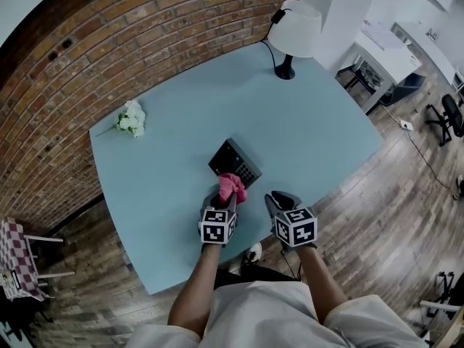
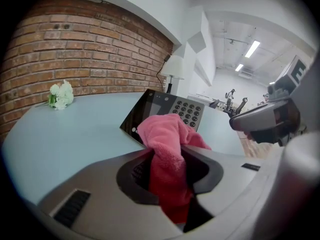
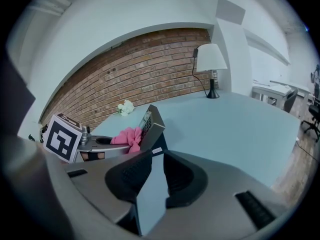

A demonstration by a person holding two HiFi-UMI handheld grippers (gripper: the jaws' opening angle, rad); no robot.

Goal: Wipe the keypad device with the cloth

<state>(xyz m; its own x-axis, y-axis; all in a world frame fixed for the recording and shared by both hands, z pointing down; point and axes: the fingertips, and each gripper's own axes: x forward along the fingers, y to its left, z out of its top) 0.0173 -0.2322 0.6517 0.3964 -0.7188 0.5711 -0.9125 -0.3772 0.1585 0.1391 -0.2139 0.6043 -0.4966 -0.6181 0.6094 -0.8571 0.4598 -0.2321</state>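
A black keypad device (image 1: 233, 162) lies tilted on the light blue table (image 1: 167, 158), its grey keys (image 2: 190, 112) facing up. My left gripper (image 1: 226, 199) is shut on a bunched pink cloth (image 1: 233, 186), which rests against the device's near edge. In the left gripper view the cloth (image 2: 167, 149) fills the space between the jaws of the left gripper (image 2: 172, 158). My right gripper (image 1: 279, 196) hovers just right of the device, apart from it. Seen in its own view, the right gripper (image 3: 159, 156) is open by a narrow gap and holds nothing; the device (image 3: 150, 126) and cloth (image 3: 127, 135) lie ahead to its left.
A white lamp (image 1: 293, 31) stands at the table's far right corner. A small bunch of white flowers (image 1: 132, 118) lies at the far left. A brick wall (image 1: 109, 42) runs behind the table. A checked chair (image 1: 20, 259) stands on the wooden floor at left.
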